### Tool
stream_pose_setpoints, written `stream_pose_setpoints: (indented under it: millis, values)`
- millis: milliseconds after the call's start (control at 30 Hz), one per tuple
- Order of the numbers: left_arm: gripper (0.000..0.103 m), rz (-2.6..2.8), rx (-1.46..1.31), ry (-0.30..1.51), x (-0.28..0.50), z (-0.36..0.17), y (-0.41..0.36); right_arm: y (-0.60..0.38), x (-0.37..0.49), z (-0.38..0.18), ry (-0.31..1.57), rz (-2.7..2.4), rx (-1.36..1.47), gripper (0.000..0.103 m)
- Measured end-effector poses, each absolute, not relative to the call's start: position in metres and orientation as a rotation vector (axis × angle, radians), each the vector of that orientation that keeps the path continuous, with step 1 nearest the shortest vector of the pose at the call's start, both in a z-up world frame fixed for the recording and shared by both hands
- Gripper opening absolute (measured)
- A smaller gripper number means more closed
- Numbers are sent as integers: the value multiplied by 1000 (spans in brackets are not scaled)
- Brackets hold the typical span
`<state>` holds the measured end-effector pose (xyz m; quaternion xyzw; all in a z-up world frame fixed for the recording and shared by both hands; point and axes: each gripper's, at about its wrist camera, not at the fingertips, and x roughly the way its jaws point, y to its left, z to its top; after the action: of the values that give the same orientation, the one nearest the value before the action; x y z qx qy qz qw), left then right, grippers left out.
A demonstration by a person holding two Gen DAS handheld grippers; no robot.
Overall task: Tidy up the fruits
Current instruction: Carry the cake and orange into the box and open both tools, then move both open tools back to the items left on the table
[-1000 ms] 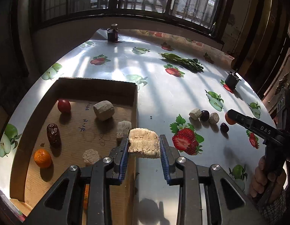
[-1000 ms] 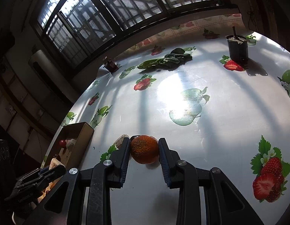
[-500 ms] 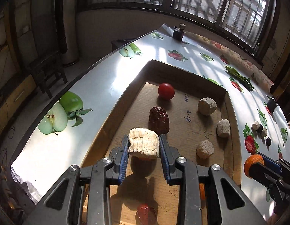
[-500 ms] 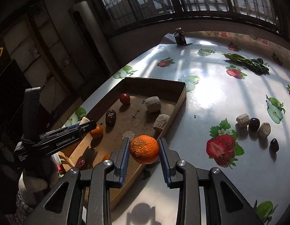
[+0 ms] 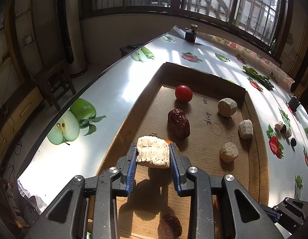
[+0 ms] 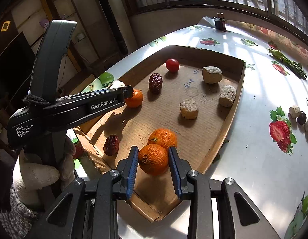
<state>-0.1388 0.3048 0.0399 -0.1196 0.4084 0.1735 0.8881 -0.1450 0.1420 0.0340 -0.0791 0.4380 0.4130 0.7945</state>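
My left gripper (image 5: 153,156) is shut on a pale beige fibrous chunk (image 5: 153,155) and holds it above the near left part of the shallow cardboard tray (image 5: 203,75). My right gripper (image 6: 153,160) is shut on an orange (image 6: 153,159), held over the tray's near corner (image 6: 239,83), just in front of another orange (image 6: 163,138). The tray holds a red tomato (image 5: 183,93), dates (image 5: 178,123), beige chunks (image 5: 227,107) and oranges (image 6: 134,98). The left gripper shows in the right wrist view (image 6: 128,91).
On the fruit-print tablecloth to the right of the tray lie small beige pieces (image 6: 294,111) and dark fruits (image 6: 301,118). Green leaves (image 5: 257,76) and a small dark jar (image 5: 190,33) sit farther back. The table's left edge (image 5: 78,97) drops to a stool and floor.
Both grippers have carried their loads from the open table over the tray. The left one has come lower over the tray's near left; the right one has come lower over the near corner.
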Motion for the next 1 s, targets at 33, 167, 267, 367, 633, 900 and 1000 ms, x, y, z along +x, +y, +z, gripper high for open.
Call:
stream_pose_setpoints:
  millis: [33, 167, 267, 367, 633, 900, 1000]
  values:
    - [30, 362, -241, 849, -138, 40, 302, 143, -147, 33, 933, 879, -180, 34]
    - [42, 358, -232, 843, -140, 42, 298, 149, -152, 31, 903, 852, -218, 34]
    - [51, 366, -233, 826, -144, 48, 296, 148, -155, 36, 876, 860, -212, 36]
    - [56, 368, -236, 813, -147, 54, 294, 145, -155, 42, 851, 856, -198, 48]
    - [68, 412, -199, 764, -156, 72, 284, 136, -151, 45, 865, 836, -152, 49]
    - [71, 419, -152, 726, -162, 85, 269, 112, -153, 52, 850, 800, -44, 59]
    - [71, 411, -143, 722, -163, 88, 263, 101, -151, 52, 852, 778, -10, 60]
